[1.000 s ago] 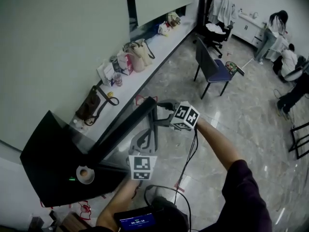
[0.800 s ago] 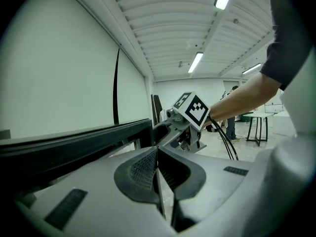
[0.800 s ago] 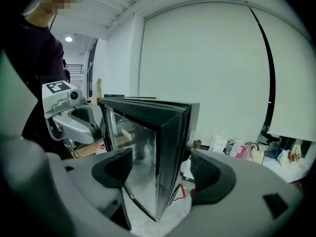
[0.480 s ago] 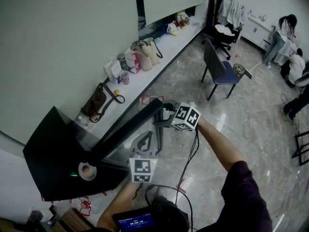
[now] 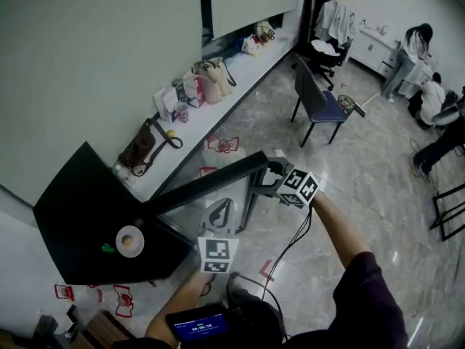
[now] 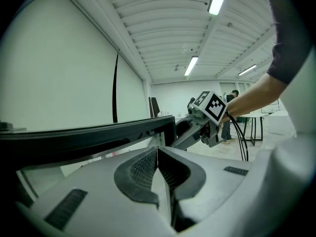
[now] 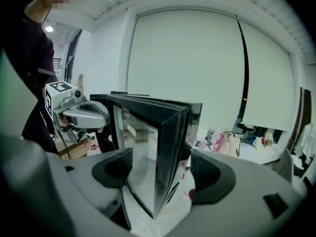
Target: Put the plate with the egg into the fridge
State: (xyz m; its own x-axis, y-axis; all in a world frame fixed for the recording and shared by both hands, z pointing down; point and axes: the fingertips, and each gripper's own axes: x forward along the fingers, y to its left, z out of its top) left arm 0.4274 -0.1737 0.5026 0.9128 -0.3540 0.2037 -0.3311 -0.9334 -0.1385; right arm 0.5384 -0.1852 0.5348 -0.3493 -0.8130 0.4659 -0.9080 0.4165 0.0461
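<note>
No text legible; screen [image 5: 205, 331] digits seemingly blurred.

Fridge door [image 5: 207, 186] swung out, its edge between right gripper [image 7: 160, 171] jaws, left gripper [image 5: 220, 213] just beside it

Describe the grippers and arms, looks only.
The left gripper and right gripper: light grey plastic shells, black ribbed pads, each with a white cube of black square markers. Black cable hangs off the right one. Dark sleeve on the right arm.

Atop fridge [image 5: 73, 209], plate with egg [image 5: 130, 241]; door [image 5: 211, 184] between right gripper [image 7: 160, 169] jaws.
</note>
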